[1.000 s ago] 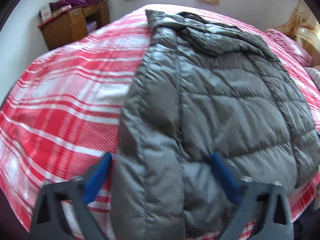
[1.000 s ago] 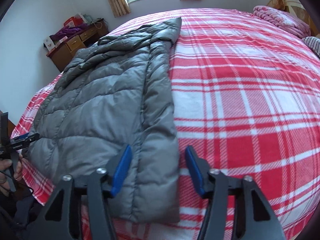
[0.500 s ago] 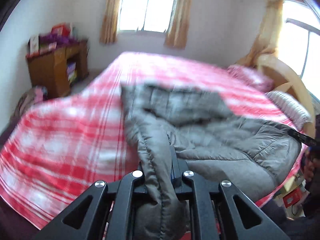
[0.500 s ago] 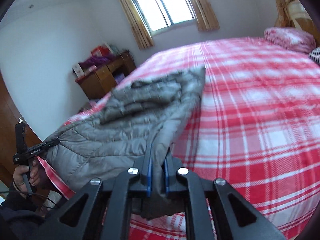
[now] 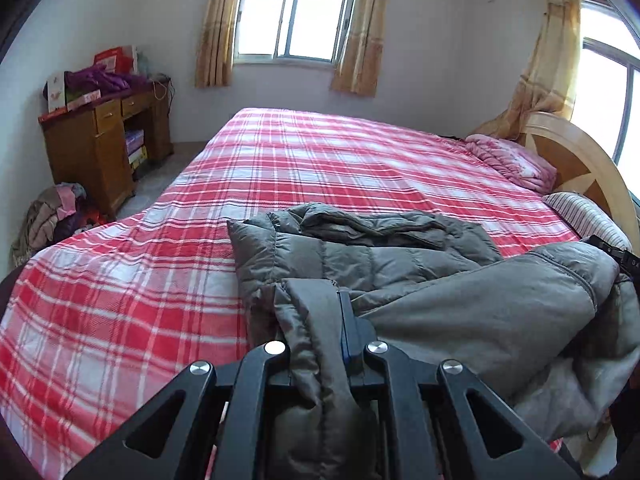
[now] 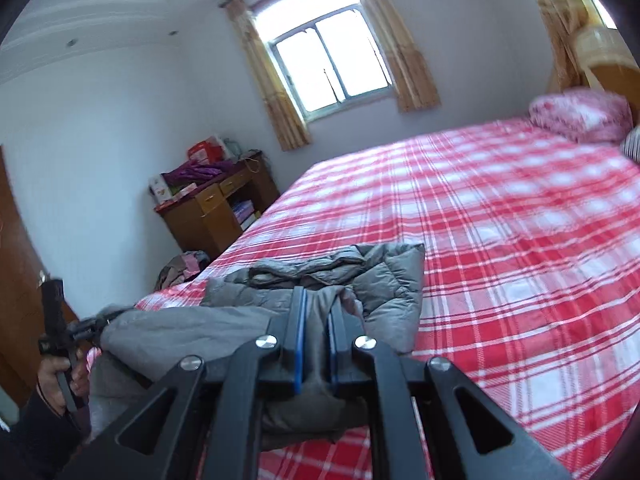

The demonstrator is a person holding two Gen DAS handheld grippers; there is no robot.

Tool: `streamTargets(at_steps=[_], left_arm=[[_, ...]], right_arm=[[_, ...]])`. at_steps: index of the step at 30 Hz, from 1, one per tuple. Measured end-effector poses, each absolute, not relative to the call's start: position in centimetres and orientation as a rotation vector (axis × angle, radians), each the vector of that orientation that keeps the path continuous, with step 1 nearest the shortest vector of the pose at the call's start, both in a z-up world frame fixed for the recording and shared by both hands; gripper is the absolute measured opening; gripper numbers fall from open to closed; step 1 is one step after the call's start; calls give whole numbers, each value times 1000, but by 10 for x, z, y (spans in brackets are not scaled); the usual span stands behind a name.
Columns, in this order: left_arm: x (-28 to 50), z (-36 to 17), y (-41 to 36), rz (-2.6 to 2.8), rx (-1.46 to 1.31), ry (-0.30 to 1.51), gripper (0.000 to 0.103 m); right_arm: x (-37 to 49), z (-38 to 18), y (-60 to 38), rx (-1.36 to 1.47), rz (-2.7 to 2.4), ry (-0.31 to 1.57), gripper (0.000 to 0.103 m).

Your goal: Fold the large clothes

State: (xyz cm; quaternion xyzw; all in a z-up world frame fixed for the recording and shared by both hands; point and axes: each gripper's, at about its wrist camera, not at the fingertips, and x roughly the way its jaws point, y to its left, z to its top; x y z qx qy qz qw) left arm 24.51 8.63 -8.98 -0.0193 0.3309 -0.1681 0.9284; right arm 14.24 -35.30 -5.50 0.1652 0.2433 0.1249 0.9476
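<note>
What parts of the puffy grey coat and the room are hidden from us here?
- Left wrist view: the left tool covers the grey coat hem it pinches; the inner pad faces are hidden.
- Right wrist view: the right tool hides its pinched fold; the far bed is blurred.
- Both views: the coat's front and zip are folded under.
- Desk clutter: too small to read.

Bed (image 5: 340,160) covered by a red-and-white plaid sheet (image 6: 500,240), bearing the far part of a grey quilted jacket (image 5: 360,256) near its front edge, a folded pink blanket (image 5: 508,160) and a striped pillow (image 5: 584,216) at the wooden headboard (image 5: 576,160).
</note>
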Motion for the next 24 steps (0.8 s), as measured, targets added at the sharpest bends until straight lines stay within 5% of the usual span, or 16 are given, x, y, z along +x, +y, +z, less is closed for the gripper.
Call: streamTargets(at_steps=[11,13,15,20,21,22,23,24], left_arm=[[370,-106,79,-222,-113,713,38],[390,-110,81,-157,-108,723,53],[399,-112,88,-57,-97,696,83],[414,-116,110,103,-151,684,85],[413,-114,113,117,-166,666,85],[409,-110,113,137,-170,644,85],[405,-105,113,176,-158,625,85],[401,-98,112,239,-134,600,86]], right_arm=[[282,-92,-376,407,137,600,10],[304,-100,-379,409,118,617,10],[321,-106,-381,409,102,629,10],[359,-124,-386,426,76,652,13],[365,-127,-386,421,59,645,18],[372,-129,-385,416,37,641,46],[377,-130,-385,412,16,637,95],[381,-131,-387,419,6,632,103]])
